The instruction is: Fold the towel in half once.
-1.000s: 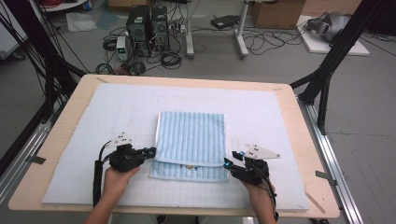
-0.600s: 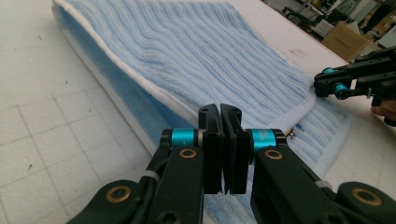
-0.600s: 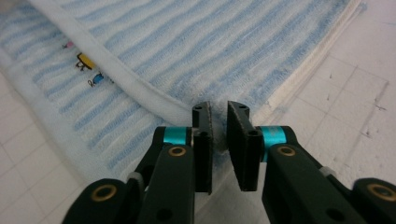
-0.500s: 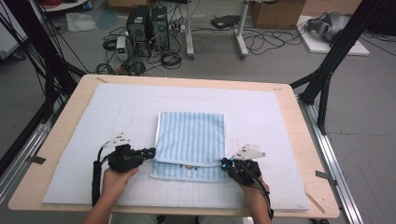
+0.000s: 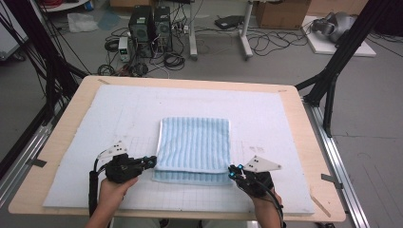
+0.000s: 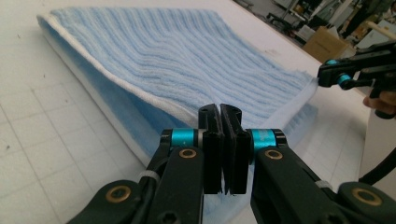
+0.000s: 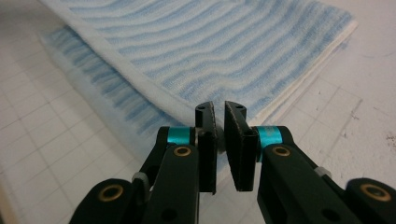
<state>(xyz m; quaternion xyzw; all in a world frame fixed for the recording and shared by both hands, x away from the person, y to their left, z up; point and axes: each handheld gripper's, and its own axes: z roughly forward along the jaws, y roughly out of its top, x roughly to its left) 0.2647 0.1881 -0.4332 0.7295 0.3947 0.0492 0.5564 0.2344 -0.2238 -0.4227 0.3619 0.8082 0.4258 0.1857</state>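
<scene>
Pale blue here, ribbed with fine white stripes: that's the folded terry towel (image 5: 194,145), edged all round in plain white hem. Under it, a white padded mat (image 5: 119,118) ruled with a faint grey grid, and that lies on the light tan wooden worktop (image 5: 85,88). Left gripper (image 5: 151,162), matt black body, bright turquoise rings at the jaws, brass-coloured pivots, a pale grey three-cornered plate on top. Right gripper (image 5: 233,171), same colours: black, turquoise, brass. Grey floor (image 5: 285,61) beyond, strewn with black cables.
</scene>
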